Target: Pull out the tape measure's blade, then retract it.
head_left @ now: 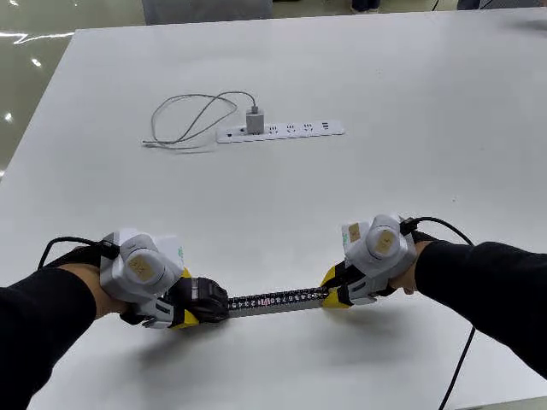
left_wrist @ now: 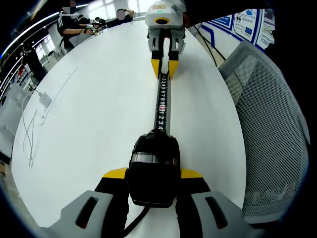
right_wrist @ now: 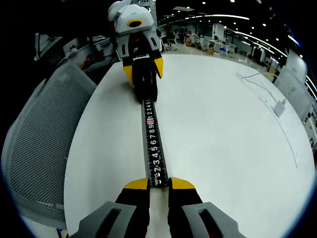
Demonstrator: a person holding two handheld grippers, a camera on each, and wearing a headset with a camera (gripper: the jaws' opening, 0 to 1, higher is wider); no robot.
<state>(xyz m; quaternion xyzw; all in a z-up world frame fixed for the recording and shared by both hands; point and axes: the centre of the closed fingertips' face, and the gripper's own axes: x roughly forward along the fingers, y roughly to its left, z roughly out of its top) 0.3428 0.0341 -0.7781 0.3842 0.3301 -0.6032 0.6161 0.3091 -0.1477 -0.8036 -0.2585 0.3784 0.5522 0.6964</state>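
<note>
White table (head_left: 359, 77), with a power strip (head_left: 282, 130) lying well beyond both grippers. The left gripper (left_wrist: 153, 174) has its jaws clamped on the black case (left_wrist: 154, 158), snug between its yellow tips. The blade (right_wrist: 152, 141) stretches flat along the table, straight ahead to the right gripper (right_wrist: 159, 184), whose jaws pinch the blade's end. A mesh chair (left_wrist: 267, 124) stands off the left gripper's right side.

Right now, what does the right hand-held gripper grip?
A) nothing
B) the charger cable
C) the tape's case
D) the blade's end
D: in its own view the right hand-held gripper is shut on the end of the blade, while the left hand-held gripper holds the case.
</note>
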